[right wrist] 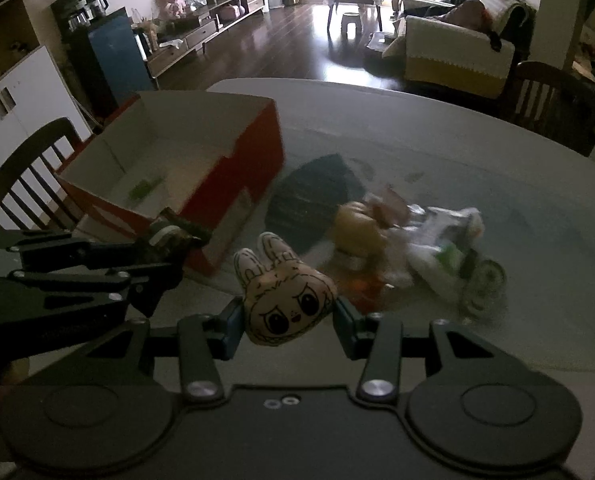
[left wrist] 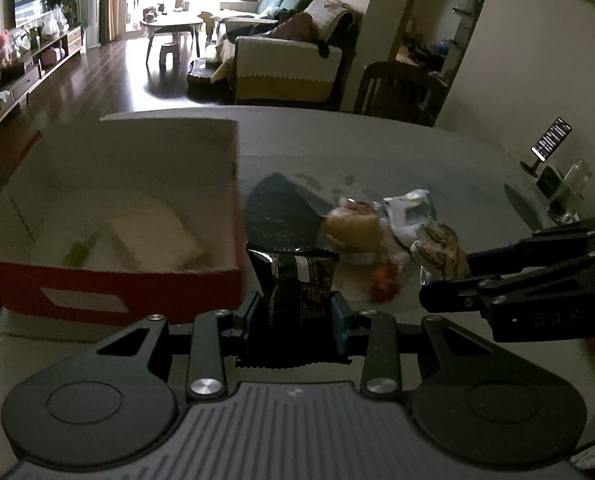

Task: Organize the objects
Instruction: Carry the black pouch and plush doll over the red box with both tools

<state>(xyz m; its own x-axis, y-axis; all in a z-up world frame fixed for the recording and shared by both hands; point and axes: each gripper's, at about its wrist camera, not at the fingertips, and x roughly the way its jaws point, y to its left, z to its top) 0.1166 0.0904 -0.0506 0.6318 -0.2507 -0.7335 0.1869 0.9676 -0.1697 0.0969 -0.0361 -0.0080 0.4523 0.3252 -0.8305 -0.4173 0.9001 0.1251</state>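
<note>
Beside the red box (left wrist: 109, 296) on the table (left wrist: 417, 152), my left gripper (left wrist: 297, 312) clamps a black snack packet (left wrist: 297, 280); my right gripper (right wrist: 285, 320) pinches a rabbit-eared plush face (right wrist: 285, 300).

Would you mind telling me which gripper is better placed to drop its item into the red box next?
Left. The left gripper, holding the black packet, sits beside the red box.

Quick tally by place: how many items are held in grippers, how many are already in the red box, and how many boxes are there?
Held in grippers: 2, black snack packet in the left gripper, bunny-face plush in the right gripper
In the red box: 1 clearly visible, green item
Boxes: 1
Total: 4
</note>
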